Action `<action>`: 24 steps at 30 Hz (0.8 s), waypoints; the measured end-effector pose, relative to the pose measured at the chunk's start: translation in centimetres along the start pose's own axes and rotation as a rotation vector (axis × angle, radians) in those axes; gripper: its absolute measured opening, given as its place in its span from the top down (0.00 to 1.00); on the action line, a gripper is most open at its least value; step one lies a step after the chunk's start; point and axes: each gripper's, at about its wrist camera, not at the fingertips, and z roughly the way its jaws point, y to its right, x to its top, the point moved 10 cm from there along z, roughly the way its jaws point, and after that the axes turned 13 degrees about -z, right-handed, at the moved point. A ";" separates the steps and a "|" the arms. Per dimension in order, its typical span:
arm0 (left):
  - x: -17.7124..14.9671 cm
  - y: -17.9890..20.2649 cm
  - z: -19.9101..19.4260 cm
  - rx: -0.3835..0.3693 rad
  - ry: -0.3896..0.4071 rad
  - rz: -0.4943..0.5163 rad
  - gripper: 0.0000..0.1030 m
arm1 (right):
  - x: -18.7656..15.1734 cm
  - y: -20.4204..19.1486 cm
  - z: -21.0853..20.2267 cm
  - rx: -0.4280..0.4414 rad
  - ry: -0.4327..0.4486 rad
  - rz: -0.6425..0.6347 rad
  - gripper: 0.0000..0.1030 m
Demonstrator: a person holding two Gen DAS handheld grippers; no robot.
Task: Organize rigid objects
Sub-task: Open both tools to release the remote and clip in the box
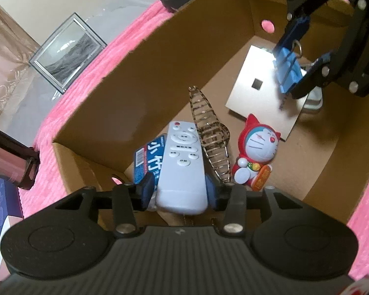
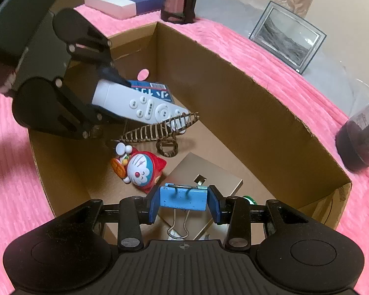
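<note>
Inside the cardboard box [image 2: 233, 93], left gripper [image 1: 179, 191] pinching a white remote [image 1: 182, 162] above a blue packet [image 1: 147, 157], beside a brown hair claw [image 1: 209, 132] and a cat figurine [image 1: 255, 152]. Right gripper [image 2: 183, 204] clamped on a blue binder clip [image 2: 183, 196] over a grey card [image 2: 209, 172]. Outside, on pink cloth [image 2: 270, 56]: picture frame [image 2: 287, 36], dark jar [image 2: 359, 140].

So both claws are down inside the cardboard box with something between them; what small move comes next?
Probably letting go. The right gripper pinches the blue binder clip low over the box floor, and the left gripper has the white remote among items already packed.
</note>
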 end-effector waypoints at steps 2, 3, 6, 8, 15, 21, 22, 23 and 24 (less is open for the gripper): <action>0.1 -0.3 -0.7 -0.007 0.018 -0.022 0.60 | 0.0 0.0 0.1 0.002 -0.003 -0.005 0.63; 0.2 -0.4 -1.0 -0.012 0.031 -0.036 0.60 | 0.1 0.0 0.2 0.003 -0.004 -0.010 0.63; 0.4 -0.7 -2.0 -0.034 0.063 -0.078 0.57 | 0.3 -0.2 0.6 0.003 -0.011 -0.024 0.63; 0.4 -0.9 -2.6 -0.040 0.080 -0.097 0.57 | 0.4 -0.4 1.0 0.001 -0.017 -0.042 0.63; 0.3 -1.2 -3.9 -0.058 0.129 -0.159 0.57 | 0.9 -0.8 2.5 0.002 -0.045 -0.076 0.63; 0.1 -1.4 -4.5 -0.079 0.159 -0.197 0.55 | 1.0 -1.0 3.5 -0.001 -0.061 -0.092 0.63; 0.1 -1.3 -4.6 -0.080 0.162 -0.200 0.55 | 1.0 -1.1 3.6 0.000 -0.063 -0.089 0.63; 0.1 -1.3 -4.7 -0.081 0.167 -0.203 0.55 | 1.0 -1.1 3.7 0.003 -0.064 -0.087 0.63; 0.1 -1.3 -4.8 -0.083 0.171 -0.207 0.55 | 1.0 -1.1 3.8 0.006 -0.065 -0.088 0.63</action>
